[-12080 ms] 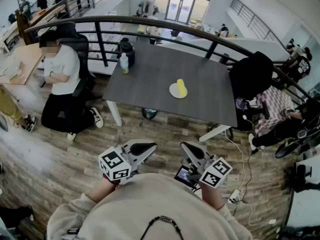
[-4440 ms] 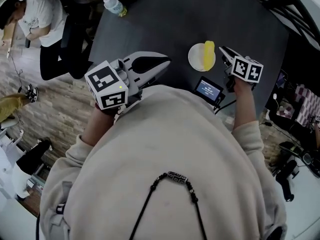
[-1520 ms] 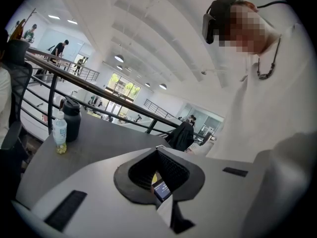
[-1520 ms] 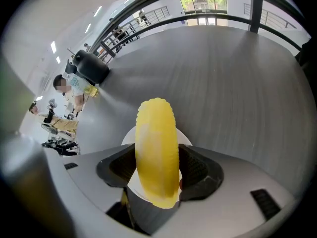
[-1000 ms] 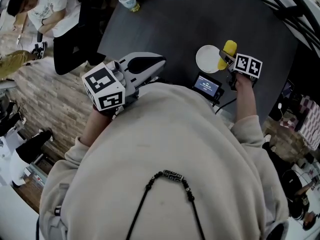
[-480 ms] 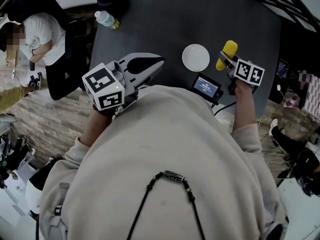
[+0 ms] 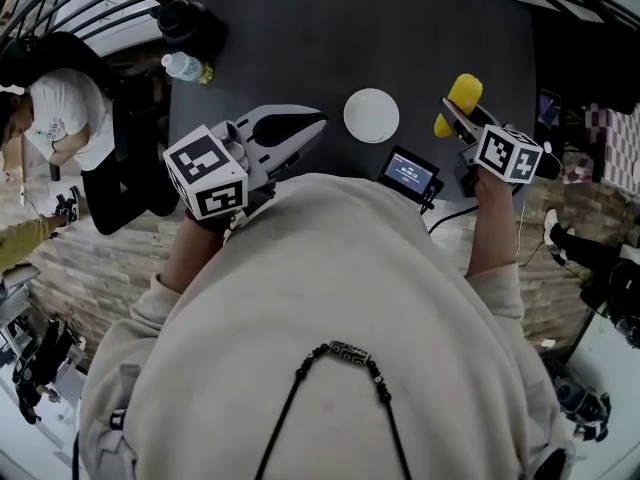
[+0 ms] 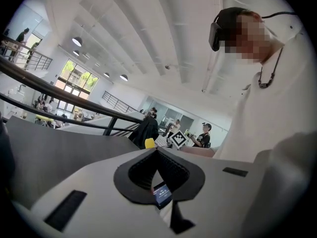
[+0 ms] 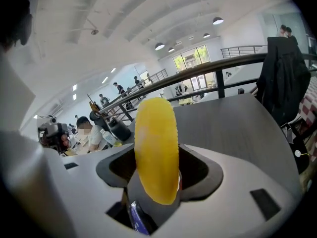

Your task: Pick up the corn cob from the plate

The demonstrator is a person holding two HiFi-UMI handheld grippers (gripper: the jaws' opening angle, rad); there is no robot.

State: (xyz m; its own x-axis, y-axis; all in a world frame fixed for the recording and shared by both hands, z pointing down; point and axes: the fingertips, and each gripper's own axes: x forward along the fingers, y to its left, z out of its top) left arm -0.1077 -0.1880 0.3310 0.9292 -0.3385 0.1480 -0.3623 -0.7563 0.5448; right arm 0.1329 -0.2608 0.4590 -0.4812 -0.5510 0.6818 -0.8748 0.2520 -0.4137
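Note:
The yellow corn cob (image 7: 458,105) is clamped in my right gripper (image 7: 458,118), held above the dark table to the right of the white plate (image 7: 371,115), which lies bare. In the right gripper view the corn cob (image 9: 156,148) stands upright between the jaws, filling the gap. My left gripper (image 7: 308,130) hovers near the table's front edge, left of the plate, with its jaws together and nothing in them. From the left gripper view its jaws (image 8: 157,152) meet at the tips, and a bit of the corn cob (image 8: 149,143) shows beyond.
A water bottle (image 7: 186,67) and a dark bag (image 7: 187,23) sit at the dark table's (image 7: 330,28) far left corner. A small screen device (image 7: 407,174) hangs by my chest. A seated person (image 7: 60,133) is at the left; railings run beyond the table.
My right gripper closed on the corn cob and lifted it off the plate, carrying it to the right. The plate is left bare. The left gripper held its pose.

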